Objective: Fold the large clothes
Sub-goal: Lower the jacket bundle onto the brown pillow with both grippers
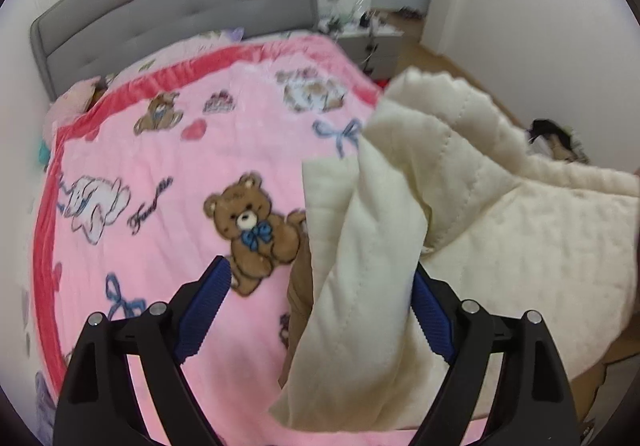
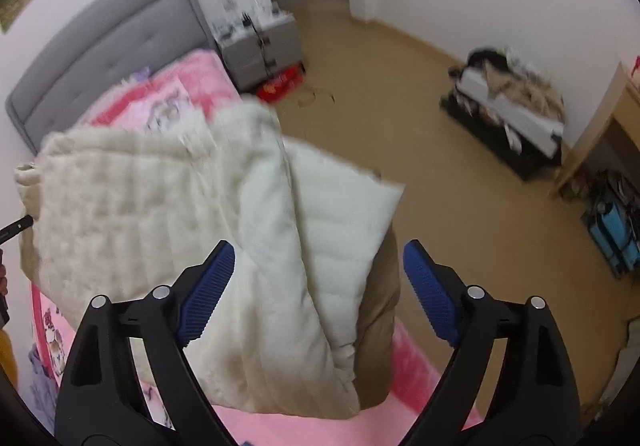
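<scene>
One large cream quilted coat (image 1: pixel 460 214) lies doubled over on our pink blanket (image 1: pixel 160 174) near the bed's edge (tan lining showing beneath). We judge squaring up remains. Left gripper (image 1: pixel 320 310) and right gripper (image 2: pixel 318 294) gape wide, gripping nothing.

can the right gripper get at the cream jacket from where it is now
Probably yes: the right gripper has its jaws wide open with the cream jacket lying right between them on the pink blanket, nothing blocking.
</scene>
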### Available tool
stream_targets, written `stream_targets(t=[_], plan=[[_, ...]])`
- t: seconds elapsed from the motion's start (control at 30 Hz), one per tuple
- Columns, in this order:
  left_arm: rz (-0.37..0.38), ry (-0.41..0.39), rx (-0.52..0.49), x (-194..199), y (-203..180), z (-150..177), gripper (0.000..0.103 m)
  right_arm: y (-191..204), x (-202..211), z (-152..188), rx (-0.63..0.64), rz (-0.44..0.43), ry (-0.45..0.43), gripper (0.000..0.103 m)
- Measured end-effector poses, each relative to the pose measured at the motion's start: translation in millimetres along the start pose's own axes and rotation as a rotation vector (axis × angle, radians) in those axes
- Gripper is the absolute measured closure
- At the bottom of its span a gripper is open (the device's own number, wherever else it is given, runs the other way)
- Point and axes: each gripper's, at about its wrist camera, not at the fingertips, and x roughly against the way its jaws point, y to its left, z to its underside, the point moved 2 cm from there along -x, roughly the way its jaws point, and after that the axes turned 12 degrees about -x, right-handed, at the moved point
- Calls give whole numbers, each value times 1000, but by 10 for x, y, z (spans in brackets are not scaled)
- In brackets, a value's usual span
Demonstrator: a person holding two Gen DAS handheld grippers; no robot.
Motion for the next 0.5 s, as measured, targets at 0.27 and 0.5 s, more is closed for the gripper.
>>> stream_targets(t=[0.27, 0.5], plan=[[2, -188, 14, 416, -139, -22, 18, 515, -193, -350, 174, -60, 18, 19], [155, -173, -52, 260, -533, -190, 18, 681, -442, -230, 215, -102, 91, 92]])
